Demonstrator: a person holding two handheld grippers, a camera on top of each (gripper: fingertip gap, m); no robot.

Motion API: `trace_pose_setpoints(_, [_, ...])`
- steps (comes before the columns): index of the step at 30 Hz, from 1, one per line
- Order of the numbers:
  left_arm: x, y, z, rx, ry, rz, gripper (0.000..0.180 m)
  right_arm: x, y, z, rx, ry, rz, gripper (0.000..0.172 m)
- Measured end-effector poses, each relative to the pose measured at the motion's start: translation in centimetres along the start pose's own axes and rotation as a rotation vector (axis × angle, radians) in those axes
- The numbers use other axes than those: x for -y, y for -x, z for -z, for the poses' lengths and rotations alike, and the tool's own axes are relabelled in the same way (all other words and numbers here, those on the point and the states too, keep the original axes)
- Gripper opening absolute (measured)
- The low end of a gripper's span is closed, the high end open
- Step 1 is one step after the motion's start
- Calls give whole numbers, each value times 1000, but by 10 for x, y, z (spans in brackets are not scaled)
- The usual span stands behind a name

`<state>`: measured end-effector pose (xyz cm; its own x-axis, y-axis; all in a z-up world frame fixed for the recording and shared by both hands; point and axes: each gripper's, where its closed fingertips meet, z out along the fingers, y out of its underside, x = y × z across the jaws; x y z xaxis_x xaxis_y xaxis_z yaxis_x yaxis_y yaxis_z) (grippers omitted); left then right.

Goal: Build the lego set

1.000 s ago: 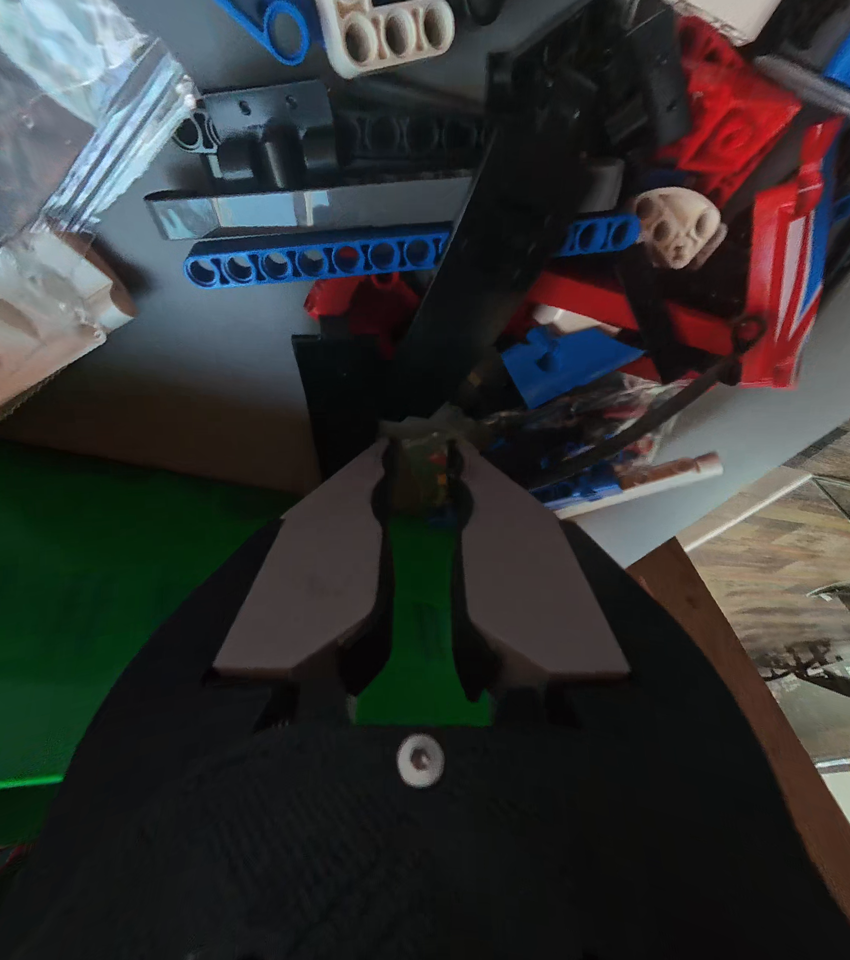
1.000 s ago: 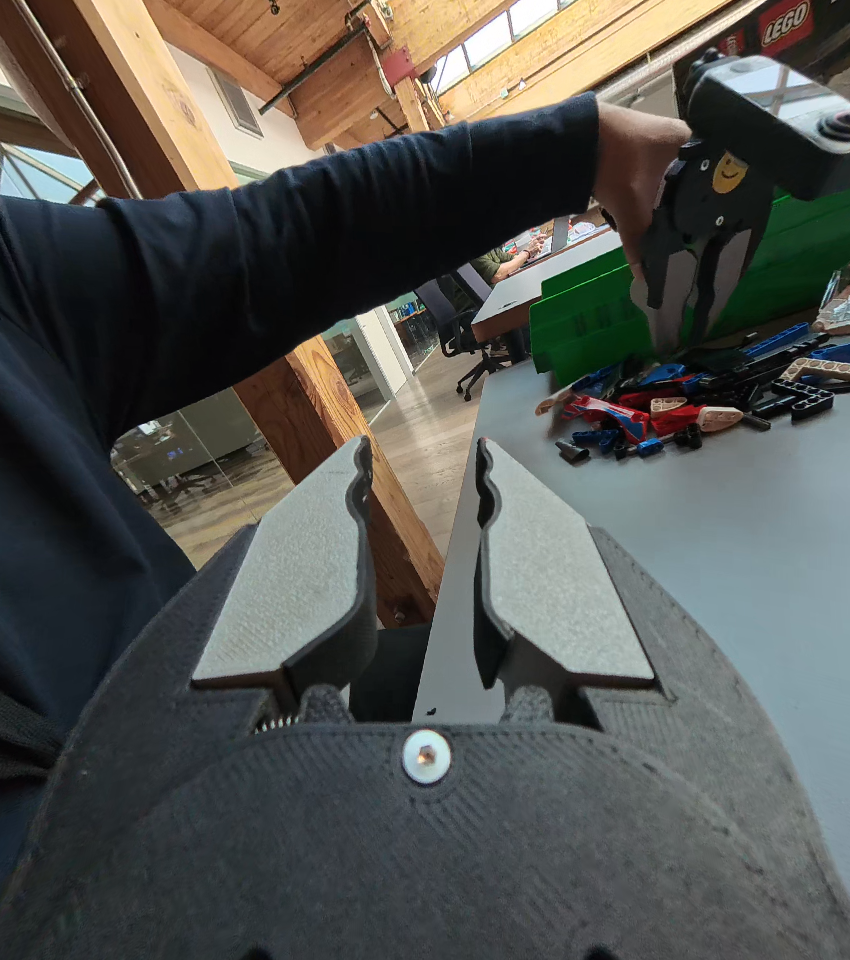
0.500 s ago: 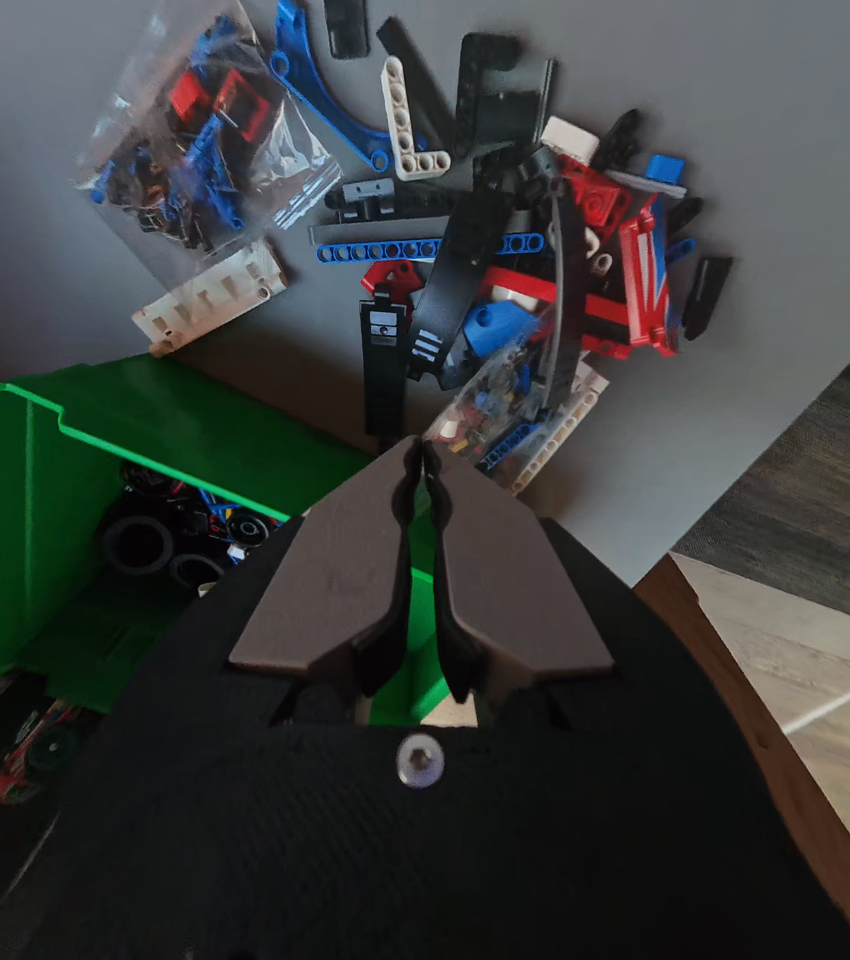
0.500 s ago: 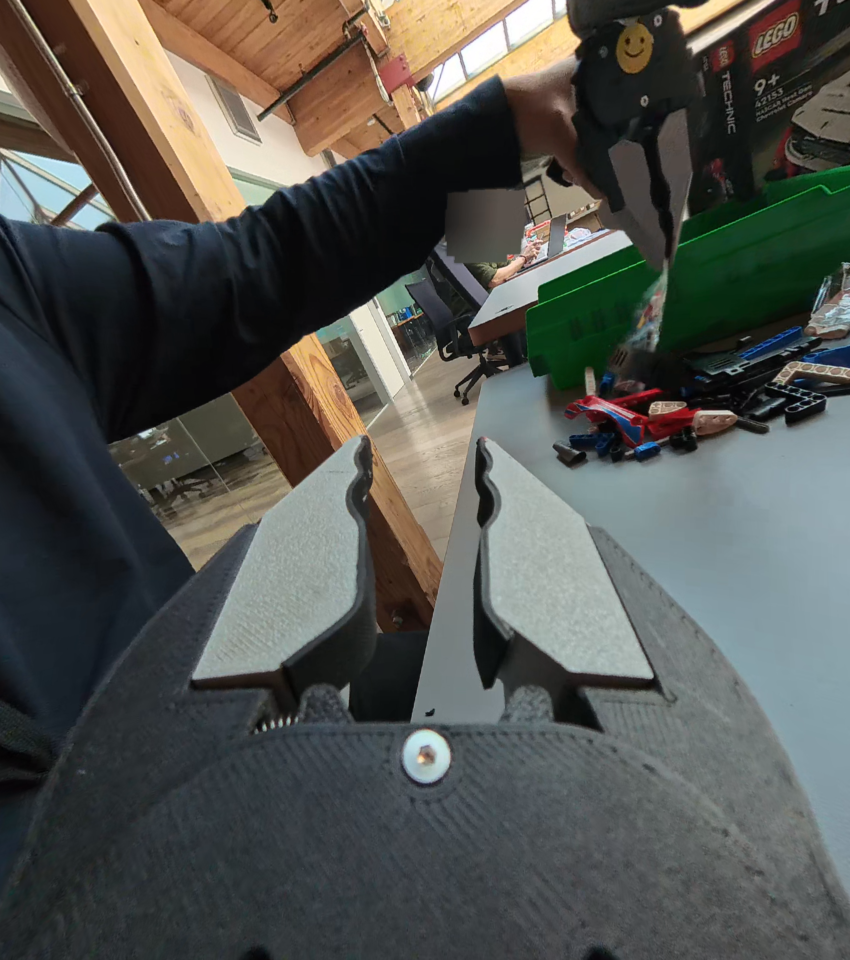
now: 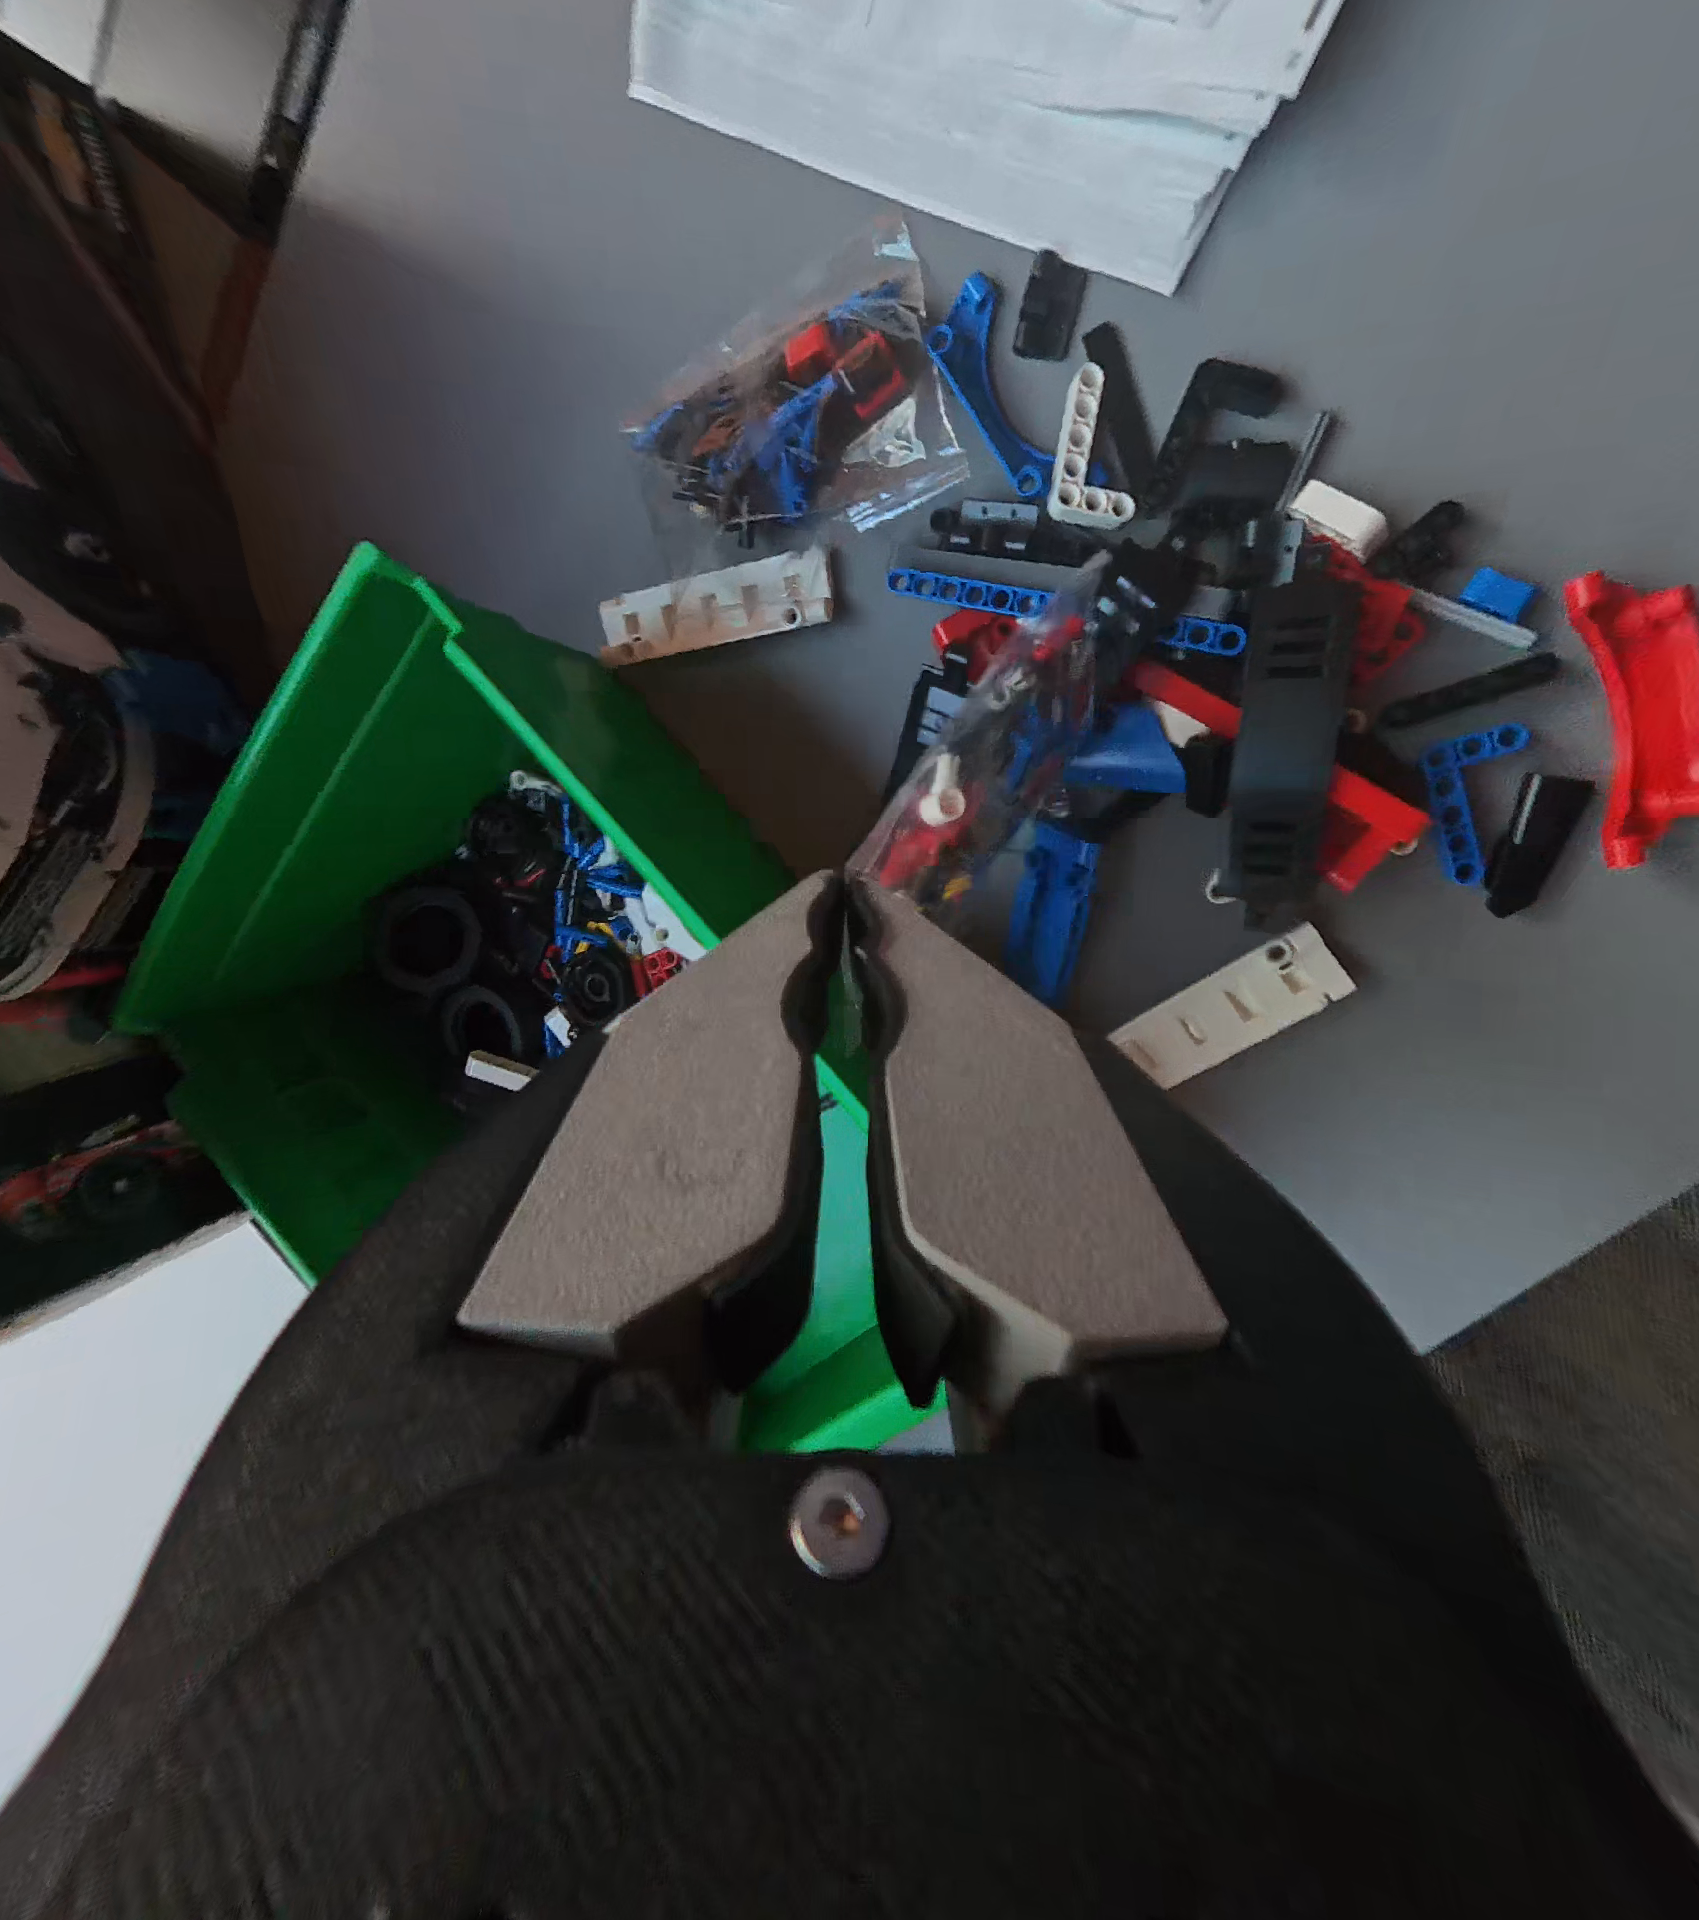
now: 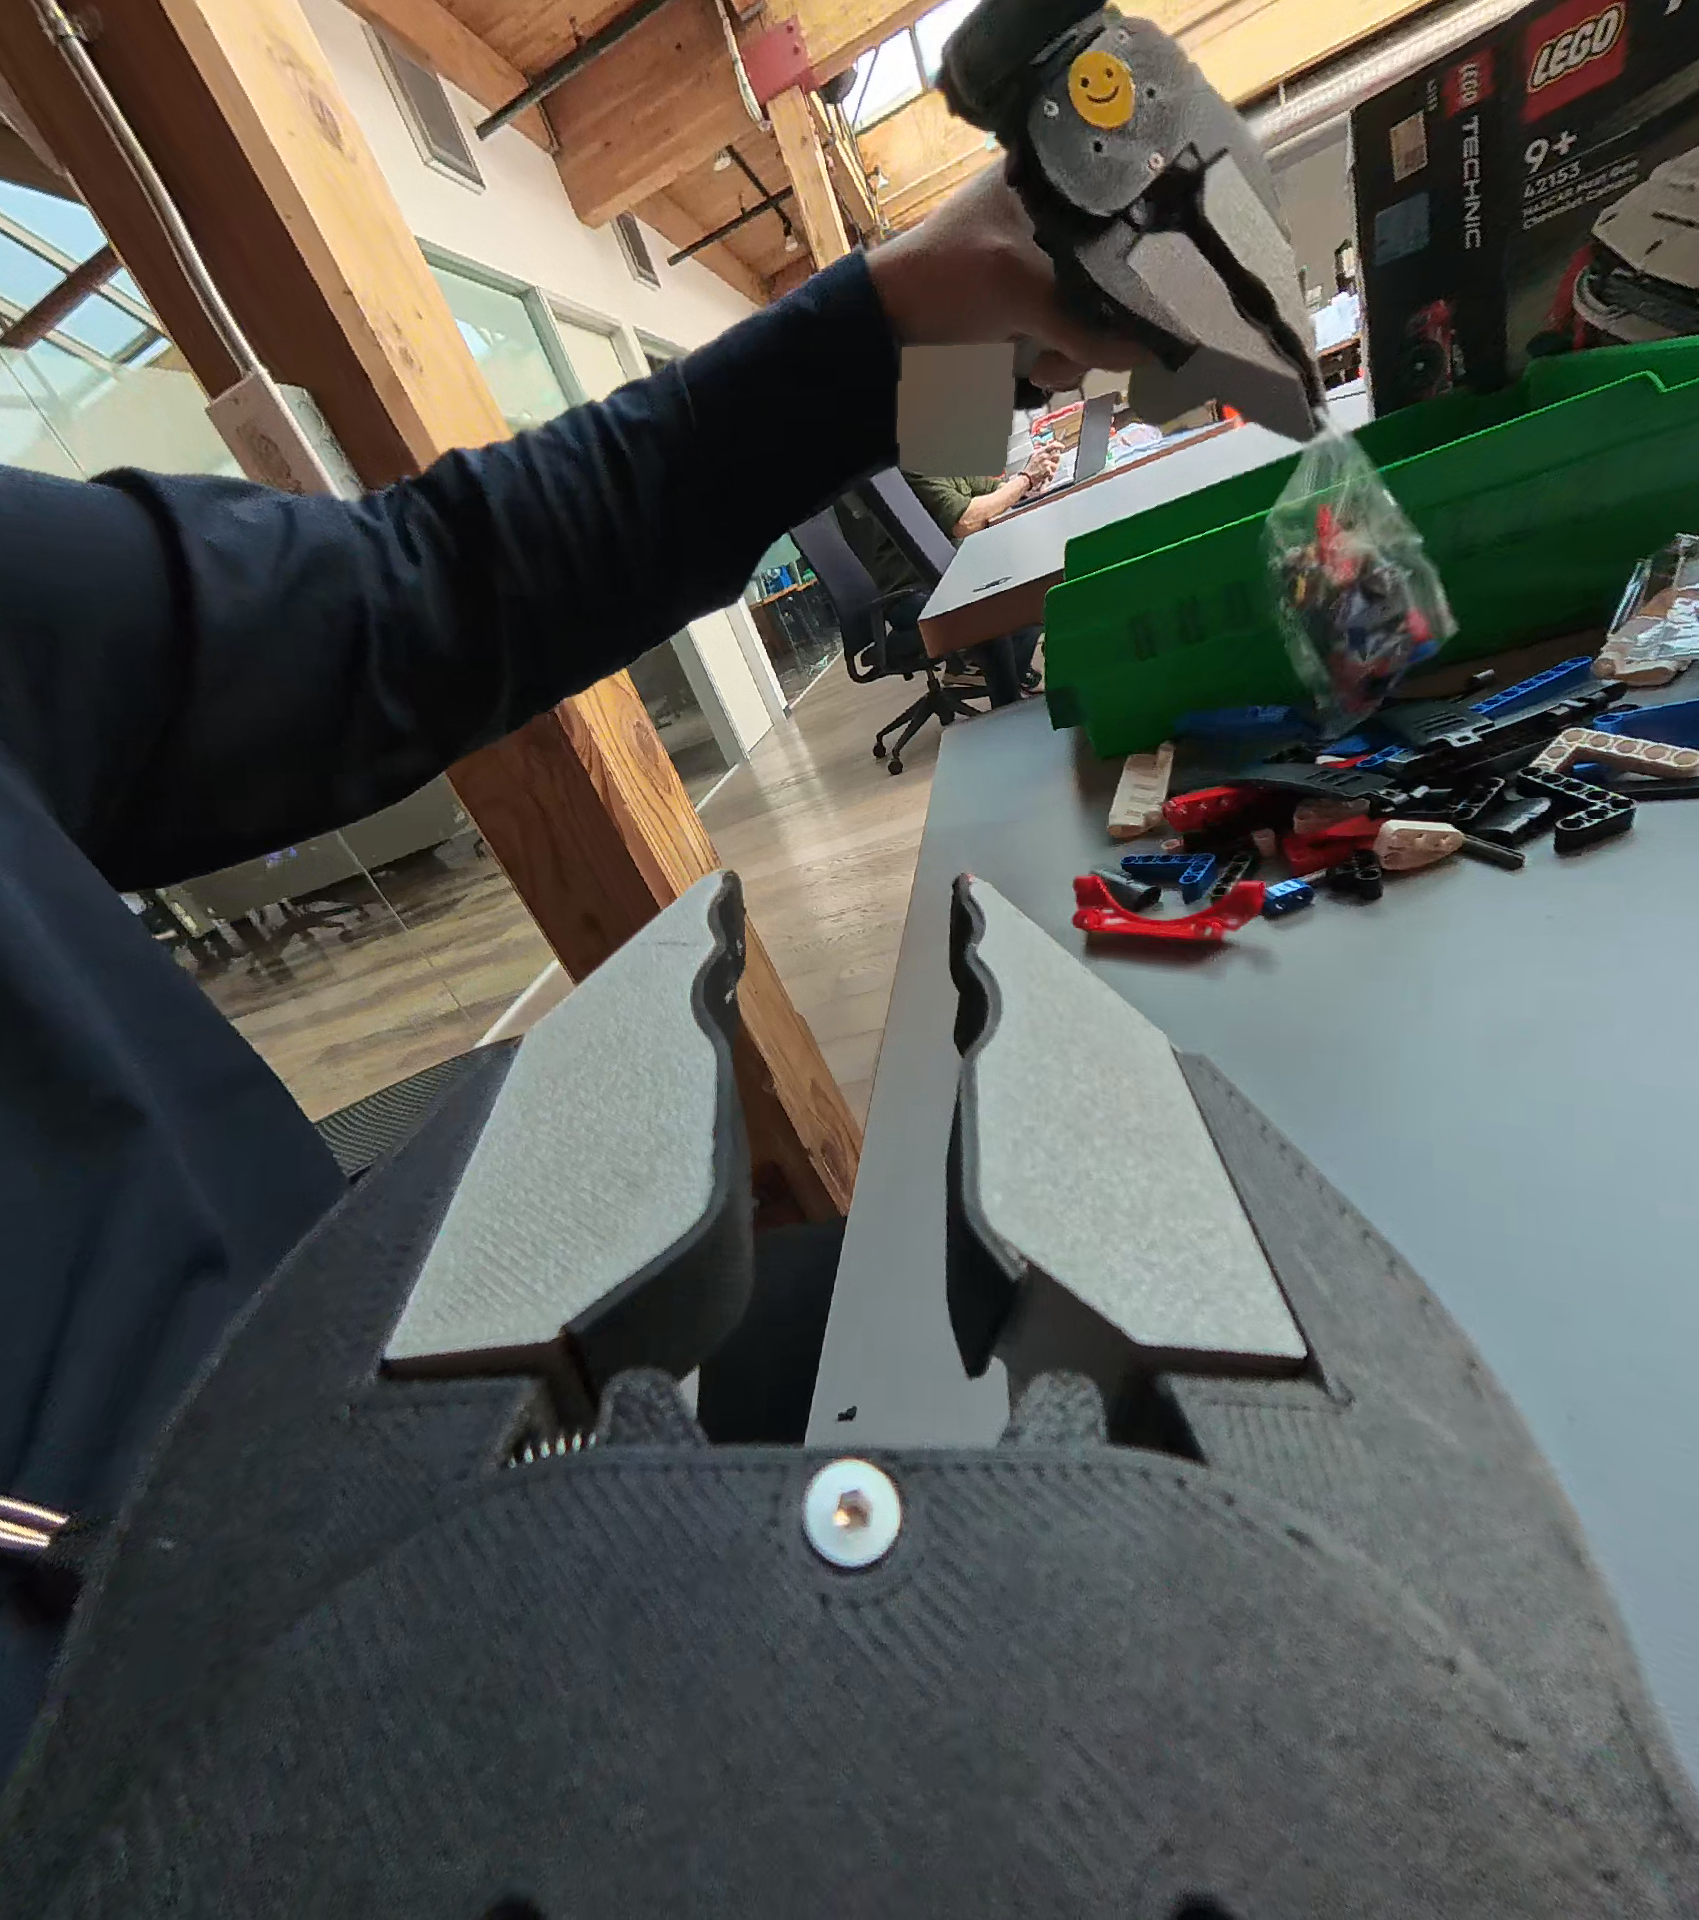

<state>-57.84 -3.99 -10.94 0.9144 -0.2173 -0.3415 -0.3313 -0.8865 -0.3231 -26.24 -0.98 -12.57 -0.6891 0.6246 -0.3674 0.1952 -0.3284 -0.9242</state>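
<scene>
My left gripper (image 5: 843, 891) is shut on the top edge of a small clear plastic bag of toy parts (image 5: 996, 753). The bag hangs from the fingertips above the pile of loose toy building parts (image 5: 1271, 665) on the grey table (image 5: 1447, 1091). The right wrist view shows the same gripper (image 6: 1307, 421) held high with the bag (image 6: 1354, 582) dangling in front of the green bin (image 6: 1551, 488). The green bin (image 5: 325, 790) holds black tyres and small parts. My right gripper (image 6: 845, 914) is open and empty at the table's near edge, far from the pile.
A second clear bag of parts (image 5: 793, 416) and white paper sheets (image 5: 980, 104) lie beyond the pile. A red curved piece (image 5: 1650, 717) lies at the pile's right. A cardboard toy box (image 6: 1572, 187) stands behind the bin. A wooden post (image 6: 429, 499) stands beside the table. The grippers' ends are close to 30 cm from one another.
My left gripper shut on the bag in the pile and rose with it, so the bag now hangs clear of the parts. The right gripper has not moved.
</scene>
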Motion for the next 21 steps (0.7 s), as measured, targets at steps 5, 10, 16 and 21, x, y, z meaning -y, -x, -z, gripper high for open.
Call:
trace_pose_setpoints(5, [1, 2, 28, 164, -102, 123, 0, -1, -5, -1, -23, 13, -11, 39])
trace_pose_setpoints(10, [-4, -20, 65, 288, -253, 239, 0, -32, -31, -29, -185, 278, 70, 42])
trace_pose_setpoints(16, [-5, -51, 71, 216, -397, 419, 0, -80, -93, -88, -411, 725, 297, 61])
trace_pose_setpoints(21, [-3, -59, 73, 230, -558, 460, 0, -84, -126, -119, -518, 776, 333, 55])
